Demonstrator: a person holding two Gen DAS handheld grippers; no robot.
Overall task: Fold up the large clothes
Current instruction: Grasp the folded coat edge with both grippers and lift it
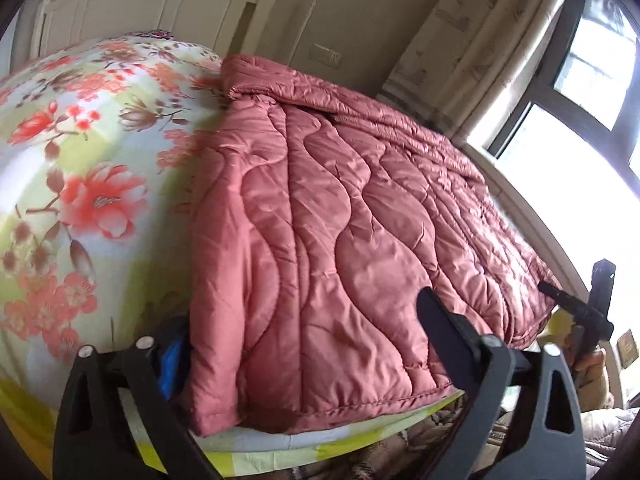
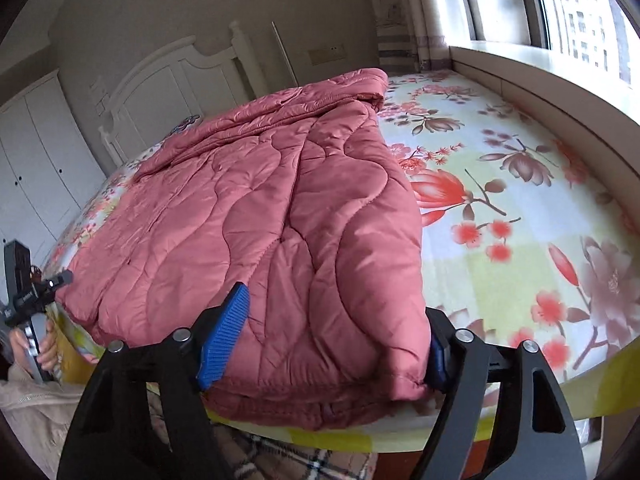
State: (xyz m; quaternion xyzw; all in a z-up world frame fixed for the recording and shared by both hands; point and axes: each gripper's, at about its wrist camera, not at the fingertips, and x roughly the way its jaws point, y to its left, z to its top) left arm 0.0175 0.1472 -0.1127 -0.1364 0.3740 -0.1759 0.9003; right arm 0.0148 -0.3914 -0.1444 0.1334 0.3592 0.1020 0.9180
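Note:
A pink quilted coat (image 1: 340, 220) lies folded lengthwise on a floral bed sheet (image 1: 80, 160), its hem at the near bed edge. My left gripper (image 1: 300, 312) is open around the coat's near left corner. Its left blue pad (image 1: 172, 360) sits beside the coat's edge and its right finger (image 1: 440, 328) rests over the fabric. In the right wrist view, my right gripper (image 2: 336, 304) is shut on the coat's (image 2: 260, 208) near right corner, which bunches between the blue pads (image 2: 224, 344). A hand (image 2: 46, 348) at the left edge holds the left gripper's handle.
A white headboard (image 2: 160, 84) and wardrobe (image 2: 32, 160) stand at the far end. A window ledge (image 2: 540, 76) runs along the bed's right side, with a curtain (image 1: 460, 40) at its end. Bare floral sheet (image 2: 520, 200) lies right of the coat. Plaid fabric (image 2: 300, 460) shows below the bed edge.

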